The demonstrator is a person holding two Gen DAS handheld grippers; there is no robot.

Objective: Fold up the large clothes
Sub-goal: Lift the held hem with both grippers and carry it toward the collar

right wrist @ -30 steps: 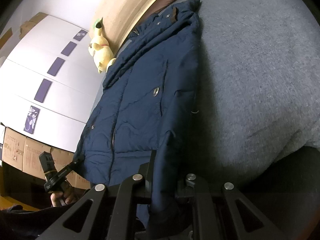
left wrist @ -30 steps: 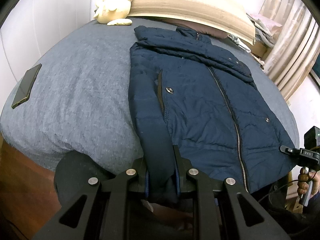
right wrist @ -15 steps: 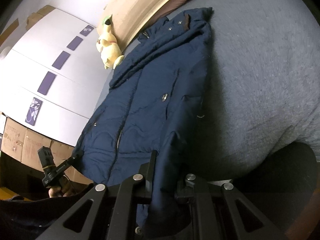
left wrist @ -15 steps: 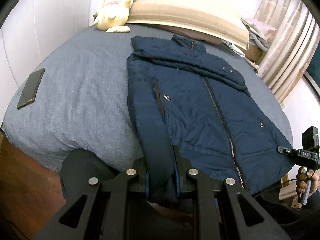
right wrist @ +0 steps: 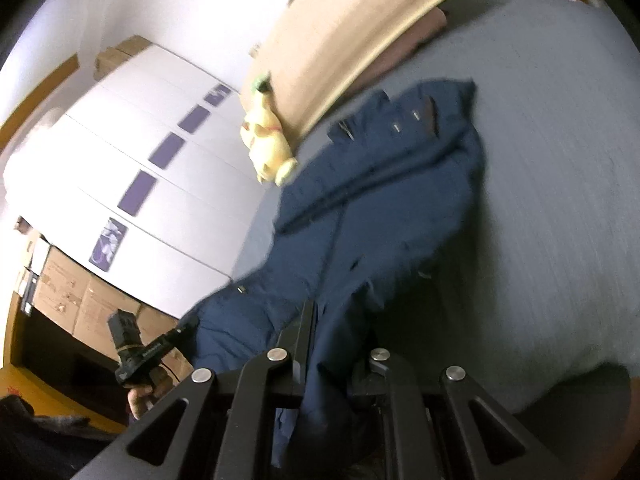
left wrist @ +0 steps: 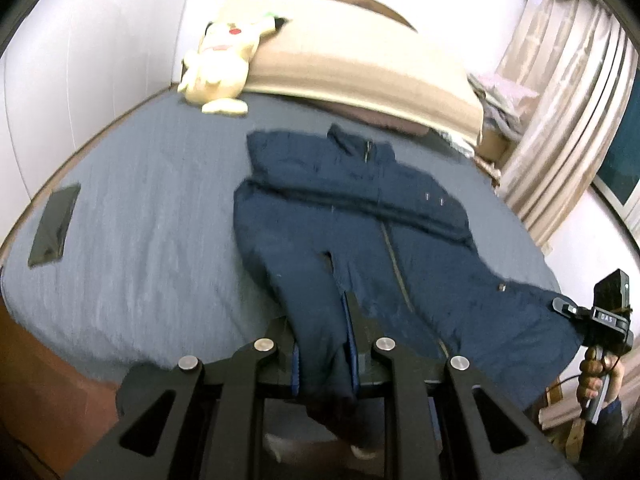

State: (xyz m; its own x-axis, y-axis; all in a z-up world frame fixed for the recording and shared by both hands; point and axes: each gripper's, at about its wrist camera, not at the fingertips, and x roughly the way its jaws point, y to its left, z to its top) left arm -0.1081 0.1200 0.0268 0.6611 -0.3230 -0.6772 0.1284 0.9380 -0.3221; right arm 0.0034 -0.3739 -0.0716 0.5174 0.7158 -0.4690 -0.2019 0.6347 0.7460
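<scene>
A navy quilted jacket lies front-up on the grey bed, collar toward the headboard. My left gripper is shut on the jacket's bottom hem at its left corner, cloth bunched between the pads. In the right wrist view the same jacket stretches away, and my right gripper is shut on the hem's other corner. Both corners are raised off the mattress at the bed's foot. Each view shows the opposite gripper held in a hand, right gripper and left gripper, at the hem's far end.
A yellow plush toy leans on the beige headboard. A dark phone lies on the bed's left side. Curtains hang at the right. White wardrobe doors and cardboard boxes stand beyond the bed.
Both grippers have risen with the hem still clamped, lifting the jacket's lower edge off the bed. Both views now take in more of the headboard and walls.
</scene>
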